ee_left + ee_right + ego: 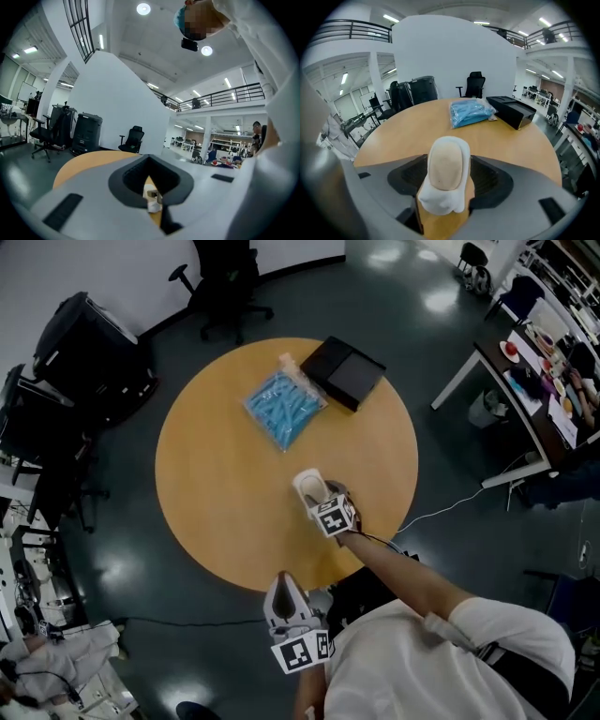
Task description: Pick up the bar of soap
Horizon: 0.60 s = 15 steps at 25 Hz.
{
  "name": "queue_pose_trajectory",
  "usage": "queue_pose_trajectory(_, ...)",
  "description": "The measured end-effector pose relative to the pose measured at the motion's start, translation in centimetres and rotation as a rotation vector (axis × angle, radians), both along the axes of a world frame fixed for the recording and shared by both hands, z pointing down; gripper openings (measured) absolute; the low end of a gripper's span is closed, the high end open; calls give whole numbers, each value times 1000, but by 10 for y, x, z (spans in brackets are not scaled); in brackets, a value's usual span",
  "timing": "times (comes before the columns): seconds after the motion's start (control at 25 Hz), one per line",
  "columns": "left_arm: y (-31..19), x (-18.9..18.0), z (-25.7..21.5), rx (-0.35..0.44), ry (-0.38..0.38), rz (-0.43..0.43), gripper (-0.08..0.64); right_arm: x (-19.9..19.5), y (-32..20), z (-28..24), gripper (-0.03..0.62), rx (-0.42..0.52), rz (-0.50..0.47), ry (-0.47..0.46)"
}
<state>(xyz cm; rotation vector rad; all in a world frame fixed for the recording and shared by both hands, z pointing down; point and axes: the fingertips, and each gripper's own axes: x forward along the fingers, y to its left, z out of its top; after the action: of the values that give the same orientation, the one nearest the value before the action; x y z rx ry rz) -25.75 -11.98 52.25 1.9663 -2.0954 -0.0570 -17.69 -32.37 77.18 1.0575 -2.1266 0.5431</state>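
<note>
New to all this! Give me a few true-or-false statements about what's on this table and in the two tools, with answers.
1. The soap sits between the right gripper's fingers. True.
2. The table is square. False: it is round.
3. A blue packet lies beside a black box. True.
4. The left gripper holds the blue packet. False: it holds nothing; the packet lies on the table.
</note>
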Motion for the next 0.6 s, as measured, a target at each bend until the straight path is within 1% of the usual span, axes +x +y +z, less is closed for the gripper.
queue_pose_trajectory(0.2, -3, -14, 9, -24, 24, -46, 3, -12, -3, 21, 284, -54, -26, 70)
queue_pose_trajectory(0.36, -3, -23, 12, -27, 27, -74, 3, -19, -11, 28, 288, -40, -34, 137)
queue_pose_trajectory(0.6, -2, -28, 18, -46, 44, -89, 3, -22, -17, 29, 287, -55, -18, 135)
